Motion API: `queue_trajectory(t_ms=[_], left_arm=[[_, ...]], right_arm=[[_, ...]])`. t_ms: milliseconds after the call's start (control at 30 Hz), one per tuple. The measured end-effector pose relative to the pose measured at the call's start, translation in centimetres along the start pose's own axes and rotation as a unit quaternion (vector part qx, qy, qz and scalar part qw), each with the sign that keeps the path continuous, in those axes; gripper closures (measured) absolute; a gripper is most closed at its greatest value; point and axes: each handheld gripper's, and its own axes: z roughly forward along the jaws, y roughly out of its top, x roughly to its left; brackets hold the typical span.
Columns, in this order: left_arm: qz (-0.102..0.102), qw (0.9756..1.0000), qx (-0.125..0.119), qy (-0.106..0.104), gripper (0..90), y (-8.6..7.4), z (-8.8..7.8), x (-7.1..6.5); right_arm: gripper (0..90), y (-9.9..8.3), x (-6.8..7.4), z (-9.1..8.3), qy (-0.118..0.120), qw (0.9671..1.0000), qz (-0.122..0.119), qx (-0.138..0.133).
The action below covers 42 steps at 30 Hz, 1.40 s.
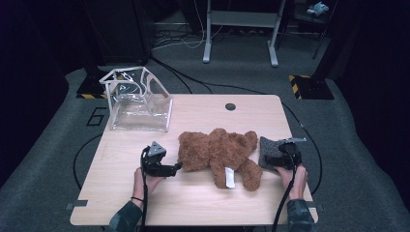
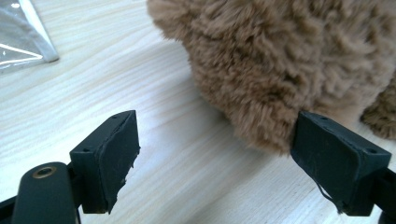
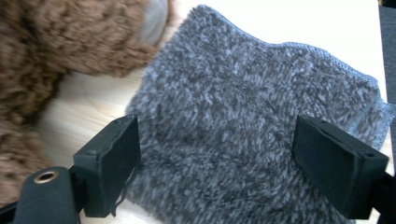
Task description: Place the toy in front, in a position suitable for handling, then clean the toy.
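A brown teddy bear (image 1: 220, 154) lies across the middle of the wooden table (image 1: 193, 203), a white label (image 1: 230, 178) hanging from its near side. My left gripper (image 1: 176, 167) sits low at the bear's left end. In the left gripper view it (image 2: 215, 158) is open, bare table between the jaws, and the bear's fur (image 2: 280, 70) reaches the right jaw's edge. A grey fuzzy cloth (image 1: 269, 151) lies flat at the bear's right. My right gripper (image 1: 274, 162) hovers over the cloth (image 3: 243, 121), open (image 3: 217, 163), with nothing pinched.
A clear plastic bag on a white frame (image 1: 138, 104) stands at the table's far left corner; its edge (image 2: 23, 42) shows in the left gripper view. A dark cable hole (image 1: 230, 106) marks the far edge. A desk frame (image 1: 239, 29) stands on the floor behind.
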Motion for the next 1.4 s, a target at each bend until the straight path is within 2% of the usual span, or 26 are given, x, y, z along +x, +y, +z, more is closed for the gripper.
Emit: queue_trajectory(t_ms=[167, 200, 267, 333, 433, 500, 533, 567, 667, 833, 933, 1133, 1267, 1300, 1400], left_arm=[[0.001, 1.0, 0.008, 0.004, 14.4, -0.9, 0.5, 0.3], [-0.001, 0.9999, 0.01, 0.007, 14.4, -1.1, 0.6, 0.3], [-0.003, 0.9999, 0.012, 0.008, 14.3, -1.6, 1.0, 0.4], [-0.001, 0.9997, 0.024, 0.009, 14.0, -2.2, 1.4, 0.5], [-0.004, 0.9995, 0.028, 0.013, 13.7, -2.7, 1.7, 0.6], [0.007, 0.999, 0.038, 0.021, 13.5, -3.0, 1.7, 0.8], [0.006, 0.9989, 0.04, 0.023, 13.2, -3.1, 1.7, 0.8], [0.011, 0.9986, 0.044, 0.027, 13.2, -3.1, 1.7, 0.8], [0.012, 0.9985, 0.04, 0.036, 12.7, -3.4, 1.5, 1.1], [0.016, 0.9976, 0.046, 0.049, 12.8, -3.5, 1.3, 1.4], [0.031, 0.9964, 0.054, 0.057, 11.7, -3.5, 1.4, 1.3], [0.03, 0.9963, 0.052, 0.061, 11.4, -3.5, 1.4, 1.2], [0.031, 0.9964, 0.053, 0.059, 10.8, -3.5, 1.5, 1.2], [0.027, 0.9967, 0.052, 0.056, 10.0, -3.5, 1.6, 1.1], [0.035, 0.9963, 0.058, 0.054, 9.3, -3.4, 1.6, 1.1]], right_arm=[[15.4, 0.0, -0.1, 0.5, -0.01, 0.9999, -0.007, 0.008], [17.3, 0.0, 0.0, 0.6, -0.012, 0.9998, -0.001, 0.013], [24.7, -0.1, 0.1, 0.9, -0.024, 0.9994, -0.004, 0.025], [29.2, -0.2, 0.1, 1.3, -0.024, 0.9992, -0.003, 0.032], [36.8, -0.5, -0.2, 1.5, -0.02, 0.9995, 0.0, 0.026], [43.3, -0.6, -0.4, 1.4, -0.017, 0.9996, 0.0, 0.022], [47.6, -0.7, -0.3, 1.3, -0.018, 0.9995, 0.007, 0.023], [50.7, -0.7, -0.5, 1.3, -0.017, 0.9997, -0.002, 0.017], [60.2, -0.8, -0.6, 1.2, -0.015, 0.9998, 0.005, 0.015], [72.4, -0.9, -0.7, 1.2, -0.012, 0.9999, -0.003, 0.008], [76.3, -1.0, -0.8, 1.2, -0.011, 0.9999, 0.003, 0.002], [78.6, -1.0, -0.9, 0.6, -0.007, 0.9999, 0.01, -0.004], [78.8, -0.6, -0.9, -0.8, -0.001, 0.9996, 0.021, -0.018], [78.7, -0.4, -1.0, -1.3, 0.002, 0.9995, 0.017, -0.028], [78.7, 0.3, -1.0, -3.0, 0.013, 0.9987, 0.011, -0.048]])
